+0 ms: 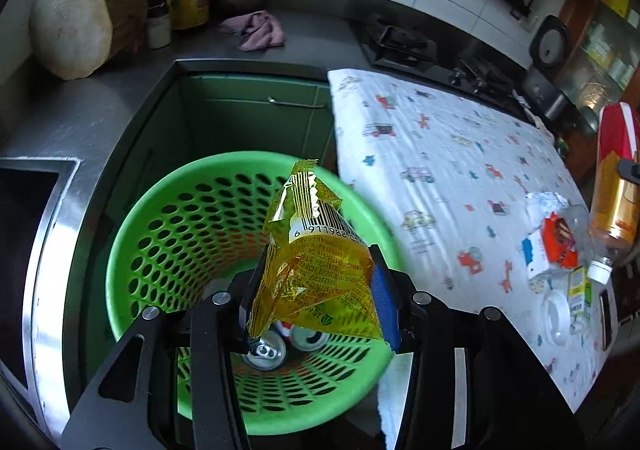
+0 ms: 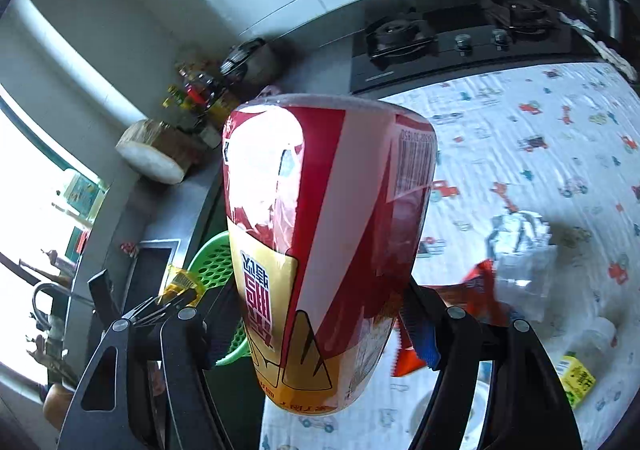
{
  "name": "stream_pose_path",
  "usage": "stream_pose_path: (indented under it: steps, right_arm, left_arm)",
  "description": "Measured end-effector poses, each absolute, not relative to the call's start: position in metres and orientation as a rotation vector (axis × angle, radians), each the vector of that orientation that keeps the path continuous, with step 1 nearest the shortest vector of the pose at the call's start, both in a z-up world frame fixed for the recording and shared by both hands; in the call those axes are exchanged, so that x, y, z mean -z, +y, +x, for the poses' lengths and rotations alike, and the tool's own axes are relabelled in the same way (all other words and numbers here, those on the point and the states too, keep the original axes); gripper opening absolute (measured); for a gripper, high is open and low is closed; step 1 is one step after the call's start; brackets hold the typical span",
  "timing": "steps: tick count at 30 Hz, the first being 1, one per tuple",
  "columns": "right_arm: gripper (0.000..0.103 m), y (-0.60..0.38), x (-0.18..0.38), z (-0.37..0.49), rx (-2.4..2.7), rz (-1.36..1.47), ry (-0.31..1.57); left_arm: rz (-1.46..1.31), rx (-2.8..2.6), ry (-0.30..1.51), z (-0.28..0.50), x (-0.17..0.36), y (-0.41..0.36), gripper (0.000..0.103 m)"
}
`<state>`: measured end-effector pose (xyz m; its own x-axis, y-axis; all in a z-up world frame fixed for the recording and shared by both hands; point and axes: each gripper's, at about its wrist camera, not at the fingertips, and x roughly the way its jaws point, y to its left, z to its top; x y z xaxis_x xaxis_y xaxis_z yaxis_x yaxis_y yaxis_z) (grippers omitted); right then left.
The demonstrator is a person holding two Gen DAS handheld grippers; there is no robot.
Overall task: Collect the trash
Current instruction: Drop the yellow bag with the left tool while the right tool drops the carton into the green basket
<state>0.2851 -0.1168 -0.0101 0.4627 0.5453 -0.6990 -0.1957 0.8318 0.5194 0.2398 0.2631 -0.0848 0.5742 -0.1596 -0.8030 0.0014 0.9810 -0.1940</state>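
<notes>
Left wrist view looks down over a green perforated basket [image 1: 168, 250] standing on the floor between the grey bench [image 1: 100, 102] and a table under a printed cloth [image 1: 440, 154]. The left hand-held gripper [image 1: 320, 282] pinches a crumpled yellow wrapper [image 1: 312, 266] right above the basket's mouth, where two drink cans [image 1: 280, 346] already lie at the bottom. So the step in hand looks like the drop: the next move calls only for spreading the fingers so the wrapper falls inside the rim, ideally a little nearer the centre. Right wrist view shows what the left one catches only at its edge: the right hand-held gripper [image 2: 324, 330] is clamped on a tall red and gold paper cup [image 2: 324, 234], held in the air over the table edge, with the basket rim [image 2: 212, 266] peeking out behind it to the left; that cup would need carrying across to the basket afterwards. More trash waits on the table in the left view, a red and blue packet [image 1: 548, 246], a clear plastic bottle [image 1: 584, 250] and a small yellow-green carton [image 1: 580, 286].
</notes>
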Motion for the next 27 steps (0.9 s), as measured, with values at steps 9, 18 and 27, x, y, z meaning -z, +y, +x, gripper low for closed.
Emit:
stream_pose_path:
  steps: [9,18,27]
  right_arm:
    - [0.068,0.001,0.035,0.306,-0.614,0.375,1.074]
    - [0.068,0.095,0.062,0.313,-0.658,0.278,1.123]
    - [0.068,0.141,0.092,0.311,-0.647,0.13,1.183]
  left_arm:
    - [-0.252,0.003,1.074,0.234,0.141,0.318,0.057]
    - [-0.295,-0.021,1.097,0.219,0.156,0.341,0.076]
    - [-0.327,-0.026,1.066,0.203,0.147,0.356,0.078]
